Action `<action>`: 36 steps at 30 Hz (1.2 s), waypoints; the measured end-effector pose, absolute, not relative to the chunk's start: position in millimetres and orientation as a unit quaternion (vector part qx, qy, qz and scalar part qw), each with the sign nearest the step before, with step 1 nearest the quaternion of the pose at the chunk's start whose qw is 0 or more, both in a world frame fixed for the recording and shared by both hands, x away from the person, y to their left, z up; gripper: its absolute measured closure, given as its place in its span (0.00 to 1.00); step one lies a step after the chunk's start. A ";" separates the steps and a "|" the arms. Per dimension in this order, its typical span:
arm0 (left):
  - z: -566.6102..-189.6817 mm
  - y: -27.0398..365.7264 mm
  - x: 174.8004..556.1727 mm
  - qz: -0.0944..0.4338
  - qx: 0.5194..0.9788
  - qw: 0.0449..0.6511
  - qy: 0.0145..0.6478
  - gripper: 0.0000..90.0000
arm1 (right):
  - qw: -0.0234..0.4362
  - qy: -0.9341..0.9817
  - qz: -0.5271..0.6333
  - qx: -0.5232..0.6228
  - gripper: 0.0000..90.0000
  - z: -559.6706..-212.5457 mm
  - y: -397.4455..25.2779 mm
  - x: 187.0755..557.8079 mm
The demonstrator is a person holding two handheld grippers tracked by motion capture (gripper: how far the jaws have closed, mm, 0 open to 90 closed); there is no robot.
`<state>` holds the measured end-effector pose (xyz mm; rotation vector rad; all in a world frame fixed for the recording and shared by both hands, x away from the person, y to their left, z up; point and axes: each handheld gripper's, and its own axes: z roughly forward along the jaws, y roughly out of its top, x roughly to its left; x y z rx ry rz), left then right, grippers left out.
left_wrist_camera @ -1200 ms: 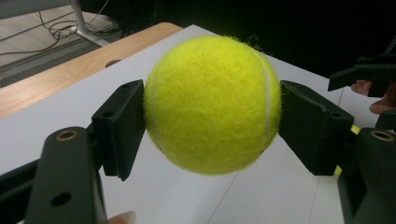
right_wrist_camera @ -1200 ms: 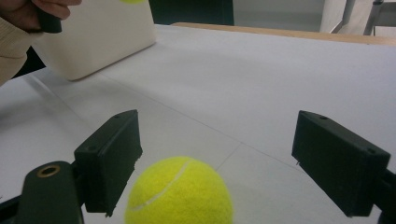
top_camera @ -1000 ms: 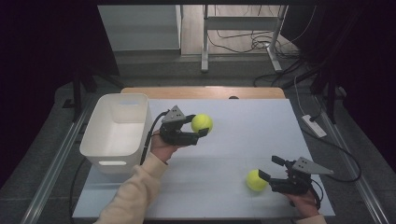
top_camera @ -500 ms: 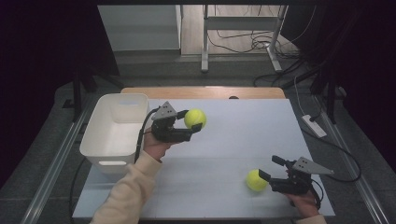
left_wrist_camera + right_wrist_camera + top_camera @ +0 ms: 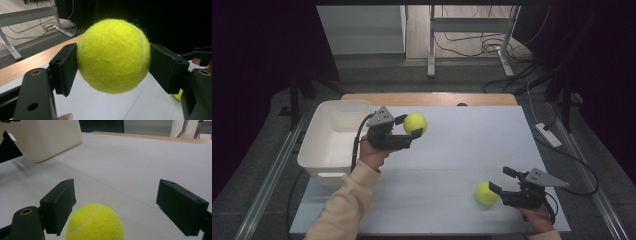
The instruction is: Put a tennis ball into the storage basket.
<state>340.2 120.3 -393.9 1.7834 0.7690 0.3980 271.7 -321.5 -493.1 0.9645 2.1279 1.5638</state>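
Note:
My left gripper [image 5: 411, 125] is shut on a yellow tennis ball [image 5: 415, 123] and holds it in the air just right of the white bin [image 5: 319, 142]. In the left gripper view the ball [image 5: 113, 56] is squeezed between both black jaws. A second tennis ball [image 5: 486, 193] lies on the white table near the front right. My right gripper [image 5: 500, 182] stands open at table level, its jaws spread wide on either side of that ball [image 5: 95, 222] without touching it.
The white bin [image 5: 42, 137] stands at the table's left side, its inside not visible from here. A wooden strip [image 5: 427, 98] edges the table's far side. Cables and a metal frame [image 5: 467, 30] lie on the floor beyond. A white power strip [image 5: 548, 134] sits off the right edge.
My left gripper has carried its ball up and to the left, closer to the bin. The right gripper and its ball have stayed put.

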 end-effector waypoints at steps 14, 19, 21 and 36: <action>-387.3 130.2 338.5 0.178 0.743 0.552 0.333 0.30 | 0.165 0.747 0.548 0.338 0.18 -493.1 -321.5 271.3; -385.8 133.7 338.1 0.183 0.740 0.553 0.336 0.30 | 0.165 0.747 0.548 0.338 0.18 -493.2 -321.7 271.4; -385.1 136.2 338.2 0.184 0.738 0.554 0.338 0.30 | 0.165 0.747 0.548 0.337 0.18 -493.1 -321.6 271.3; -379.2 149.4 335.3 0.198 0.730 0.555 0.346 0.30 | 0.166 0.748 0.548 0.337 0.18 -493.1 -321.2 271.1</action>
